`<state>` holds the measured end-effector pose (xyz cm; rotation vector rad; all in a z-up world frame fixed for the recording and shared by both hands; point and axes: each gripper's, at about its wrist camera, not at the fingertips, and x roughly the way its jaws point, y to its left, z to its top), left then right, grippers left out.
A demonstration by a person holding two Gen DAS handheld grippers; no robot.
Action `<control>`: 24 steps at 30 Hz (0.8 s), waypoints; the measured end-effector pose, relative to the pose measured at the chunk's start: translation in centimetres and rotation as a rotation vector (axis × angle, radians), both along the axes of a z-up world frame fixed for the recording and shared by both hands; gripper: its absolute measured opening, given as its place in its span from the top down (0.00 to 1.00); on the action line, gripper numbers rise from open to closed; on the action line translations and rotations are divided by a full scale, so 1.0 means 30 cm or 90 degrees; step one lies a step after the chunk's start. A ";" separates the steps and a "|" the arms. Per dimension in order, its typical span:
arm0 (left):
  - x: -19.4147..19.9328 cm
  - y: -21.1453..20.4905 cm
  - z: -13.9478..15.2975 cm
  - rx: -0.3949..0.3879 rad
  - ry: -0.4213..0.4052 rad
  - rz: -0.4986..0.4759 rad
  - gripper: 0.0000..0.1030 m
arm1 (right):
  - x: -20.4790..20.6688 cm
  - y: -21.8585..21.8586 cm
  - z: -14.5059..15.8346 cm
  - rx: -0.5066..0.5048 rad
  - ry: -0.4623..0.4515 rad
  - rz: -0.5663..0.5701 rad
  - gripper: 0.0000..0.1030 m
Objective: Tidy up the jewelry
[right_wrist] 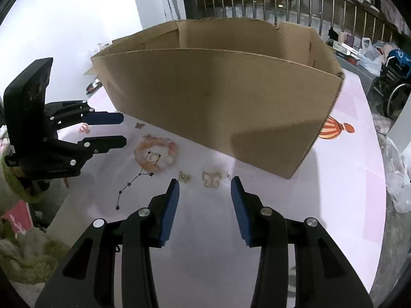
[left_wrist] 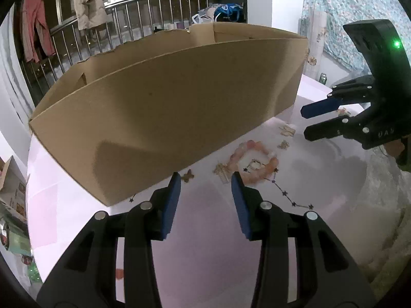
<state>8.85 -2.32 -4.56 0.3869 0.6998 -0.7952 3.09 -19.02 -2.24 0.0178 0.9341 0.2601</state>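
Only a few pale letters show on the body of my right gripper (left_wrist: 305, 120) in the left wrist view, something like "DAS", cut off by the frame edge; a red packet (right_wrist: 18, 218) low at the left of the right wrist view bears white print too small to read. My left gripper (left_wrist: 205, 182) hangs above the pale pink tabletop (left_wrist: 205, 256) with its jaws partly apart and nothing between the blue pads. Just beyond its tips lie the pink bead bracelet (left_wrist: 253, 161), a gold hair comb (left_wrist: 223, 173), and a small gold butterfly charm (left_wrist: 187, 175) near the left pad; a thin chain set with dark stars (left_wrist: 285, 193) trails off to the right of the right pad. My right gripper stands likewise half open and empty, and in its own view the gold butterfly clip (right_wrist: 212, 179) lies just ahead of the gap, a smaller gold piece (right_wrist: 184, 177) beside the left pad. The open cardboard box (left_wrist: 164, 113) stands behind the jewellery in both views. Only the right wrist view shows the striped hot-air balloon print (right_wrist: 334, 129) on the table beside the box; only the left shows a green light (left_wrist: 397, 43) on the right gripper's body.
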 end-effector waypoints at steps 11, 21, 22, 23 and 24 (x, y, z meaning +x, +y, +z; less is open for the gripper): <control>0.057 -0.041 -0.038 0.014 0.016 0.055 0.80 | 0.014 0.000 -0.027 0.014 0.010 -0.002 0.60; 0.043 -0.052 -0.039 0.024 0.009 0.061 0.91 | 0.021 0.010 -0.029 0.016 0.011 0.003 0.60; 0.037 -0.061 -0.039 0.032 0.002 0.056 0.91 | 0.020 0.012 -0.028 0.015 0.011 0.002 0.60; 0.032 -0.070 -0.041 0.042 -0.006 0.050 0.93 | 0.019 0.011 -0.027 0.014 0.010 0.002 0.60; 0.029 -0.081 -0.038 0.047 -0.010 0.047 0.94 | 0.017 0.011 -0.025 0.013 0.010 0.002 0.60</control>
